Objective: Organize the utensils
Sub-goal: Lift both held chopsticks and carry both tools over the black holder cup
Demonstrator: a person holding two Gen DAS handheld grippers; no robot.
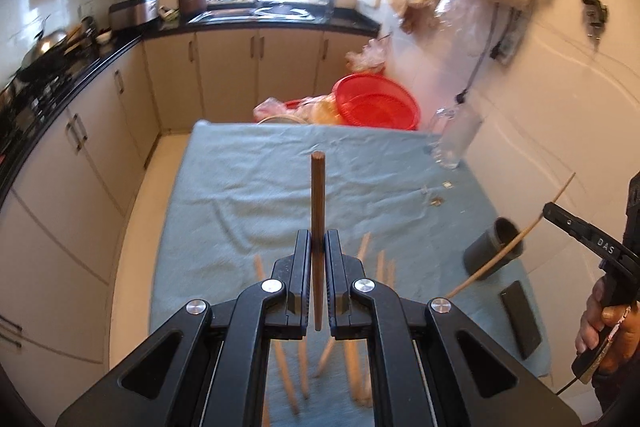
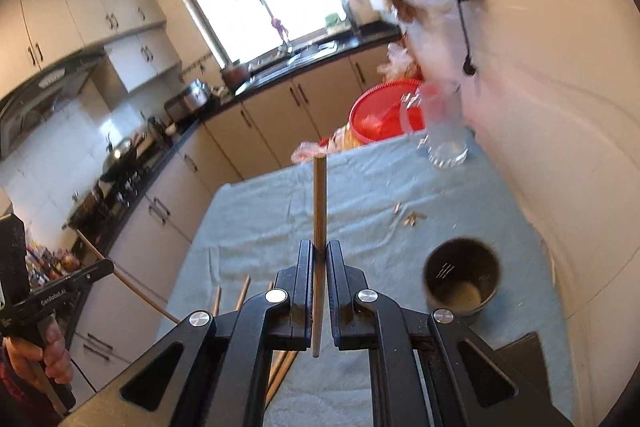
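Wooden chopsticks: dark chopstick (image 1: 318, 227) pinched upright in closed left claw (image 1: 318, 247), pale chopstick (image 2: 319, 227) likewise in closed right claw (image 2: 319, 259), above the tabletop (image 1: 240, 179).

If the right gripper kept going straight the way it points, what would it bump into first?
Probably the wrinkled blue cloth on the table. The right gripper, shut on a light wooden chopstick, points down at bare cloth, left of the dark round cup. Depth is unclear.
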